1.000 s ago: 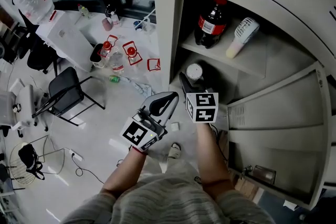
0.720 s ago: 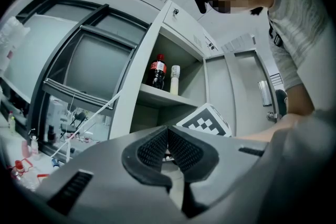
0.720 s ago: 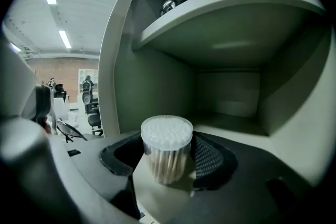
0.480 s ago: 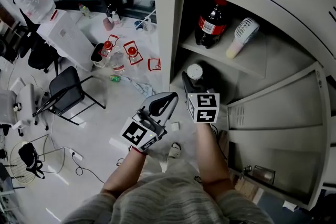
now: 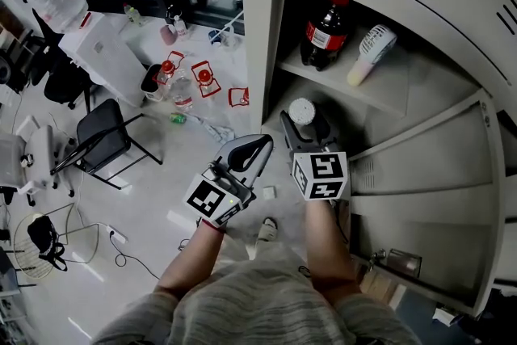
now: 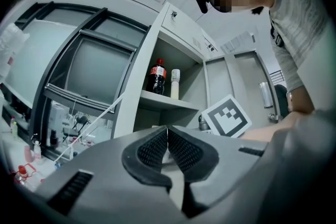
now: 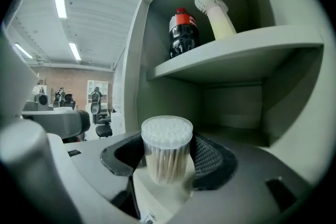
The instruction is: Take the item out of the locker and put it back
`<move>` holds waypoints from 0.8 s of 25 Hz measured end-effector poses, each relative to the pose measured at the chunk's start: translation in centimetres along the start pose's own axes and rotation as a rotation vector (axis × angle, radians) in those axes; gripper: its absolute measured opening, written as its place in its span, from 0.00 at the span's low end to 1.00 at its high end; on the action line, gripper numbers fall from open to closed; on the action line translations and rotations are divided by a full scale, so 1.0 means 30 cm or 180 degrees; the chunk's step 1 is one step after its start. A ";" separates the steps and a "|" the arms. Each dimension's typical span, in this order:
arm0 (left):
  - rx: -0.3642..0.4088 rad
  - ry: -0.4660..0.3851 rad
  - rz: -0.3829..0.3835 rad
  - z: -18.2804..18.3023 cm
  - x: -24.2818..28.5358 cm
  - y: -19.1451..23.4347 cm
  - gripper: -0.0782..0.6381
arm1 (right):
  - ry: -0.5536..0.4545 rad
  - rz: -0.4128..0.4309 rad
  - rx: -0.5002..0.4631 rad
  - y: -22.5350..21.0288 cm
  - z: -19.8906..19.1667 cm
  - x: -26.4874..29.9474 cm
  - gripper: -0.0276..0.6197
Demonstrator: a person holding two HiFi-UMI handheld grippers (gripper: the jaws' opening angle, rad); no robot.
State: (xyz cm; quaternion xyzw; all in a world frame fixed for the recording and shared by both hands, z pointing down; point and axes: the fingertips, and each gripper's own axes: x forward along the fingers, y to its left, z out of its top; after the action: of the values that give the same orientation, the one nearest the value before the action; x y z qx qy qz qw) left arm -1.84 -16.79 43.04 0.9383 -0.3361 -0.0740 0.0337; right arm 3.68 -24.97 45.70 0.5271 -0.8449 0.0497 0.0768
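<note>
A clear round tub of cotton swabs point(image 5: 301, 110) point(image 7: 167, 149) stands at the mouth of the locker's lower compartment. My right gripper point(image 5: 300, 129) point(image 7: 167, 157) has a mesh pad against each side of the tub and is shut on it. The tub's base is hidden behind the gripper body. My left gripper point(image 5: 257, 149) point(image 6: 167, 136) hangs outside the locker, left of the right one, shut with nothing between its pads. The grey locker point(image 5: 260, 52) stands open.
On the upper shelf point(image 5: 388, 97) stand a cola bottle point(image 5: 323, 30) point(image 7: 182, 33) and a white hand fan point(image 5: 371, 51) point(image 7: 214, 14). The locker door point(image 5: 436, 174) is swung out to the right. A black chair point(image 5: 101, 141), bottles and cables litter the floor at left.
The right gripper's marker cube has shifted slightly down and right, toward the person, and its jaws have come in against the tub. The left gripper has barely moved.
</note>
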 end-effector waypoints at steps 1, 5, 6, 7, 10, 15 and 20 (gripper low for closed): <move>0.0007 -0.0008 -0.0003 0.004 0.001 -0.001 0.12 | -0.0022 0.0010 0.0000 0.004 0.009 -0.011 0.48; 0.0035 -0.0047 -0.0009 0.022 0.008 0.000 0.12 | -0.0120 0.0047 -0.0001 0.020 0.044 -0.057 0.48; 0.0041 -0.0053 -0.0007 0.025 0.010 0.000 0.12 | -0.0151 0.0059 -0.0002 0.026 0.054 -0.070 0.48; 0.0047 -0.0058 -0.0003 0.027 0.010 0.001 0.12 | -0.0186 0.0076 -0.0004 0.034 0.064 -0.084 0.48; 0.0063 -0.0074 0.0008 0.035 0.010 0.003 0.12 | -0.0291 0.0137 -0.0020 0.060 0.094 -0.127 0.48; 0.0123 -0.0105 -0.0001 0.063 0.014 -0.001 0.12 | -0.0411 0.0197 -0.0016 0.085 0.134 -0.196 0.48; 0.0258 -0.0138 -0.0043 0.112 0.021 -0.018 0.12 | -0.0538 0.0223 -0.0060 0.100 0.185 -0.266 0.48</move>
State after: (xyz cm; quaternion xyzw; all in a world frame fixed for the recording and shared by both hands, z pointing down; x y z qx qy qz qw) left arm -1.56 -16.81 39.59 0.9393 -0.3332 -0.0809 -0.0122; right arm 4.00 -17.53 38.79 0.4988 -0.8667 -0.0003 0.0085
